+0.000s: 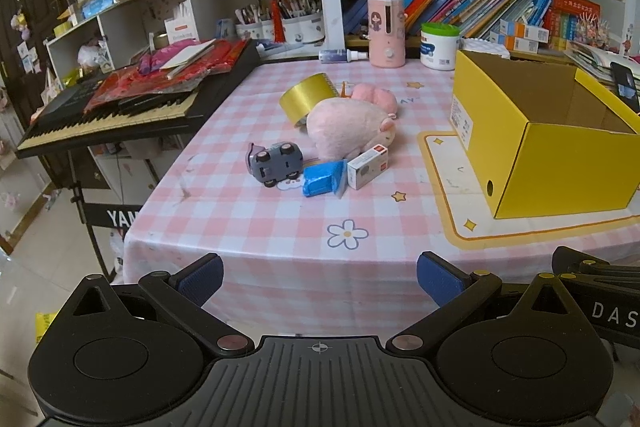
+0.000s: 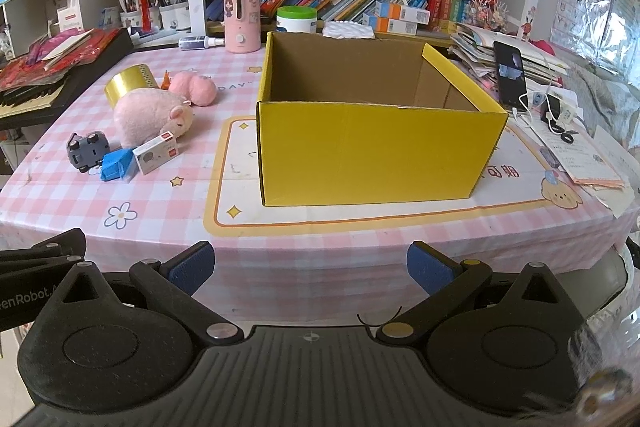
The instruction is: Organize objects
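Note:
On the pink checked tablecloth lies a cluster: a gold tape roll, two pink plush toys, a grey toy car on its side, a blue packet and a small white box. An open yellow cardboard box stands to their right with nothing visible inside. My left gripper is open before the table's near edge, well short of the cluster. My right gripper is open too, facing the yellow box from the near edge.
A keyboard piled with red items stands at the table's left. A pink humidifier, a green-lidded tub and a spray bottle line the back. A phone, cables and papers lie right of the box. Bookshelves rise behind.

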A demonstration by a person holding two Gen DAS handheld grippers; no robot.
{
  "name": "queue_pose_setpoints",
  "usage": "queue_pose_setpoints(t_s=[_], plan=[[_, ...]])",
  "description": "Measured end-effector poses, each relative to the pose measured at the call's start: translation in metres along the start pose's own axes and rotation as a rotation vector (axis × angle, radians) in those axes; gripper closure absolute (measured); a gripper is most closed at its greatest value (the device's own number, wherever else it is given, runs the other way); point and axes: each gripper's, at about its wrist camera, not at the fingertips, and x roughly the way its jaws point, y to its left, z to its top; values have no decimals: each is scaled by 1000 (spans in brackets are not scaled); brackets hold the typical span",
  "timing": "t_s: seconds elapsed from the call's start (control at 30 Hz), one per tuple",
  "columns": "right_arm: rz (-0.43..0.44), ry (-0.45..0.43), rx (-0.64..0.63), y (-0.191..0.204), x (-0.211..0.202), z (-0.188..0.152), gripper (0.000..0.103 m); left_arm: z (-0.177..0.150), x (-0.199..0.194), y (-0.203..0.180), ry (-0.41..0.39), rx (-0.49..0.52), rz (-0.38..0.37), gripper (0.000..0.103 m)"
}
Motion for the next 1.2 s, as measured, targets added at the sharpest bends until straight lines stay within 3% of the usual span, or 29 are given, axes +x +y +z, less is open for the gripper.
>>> queue_pose_setpoints(t_s=[1.2], plan=[[-7,-29,18,-8,-8,2,0,7,-6,-5,-13,-5,-38,0]])
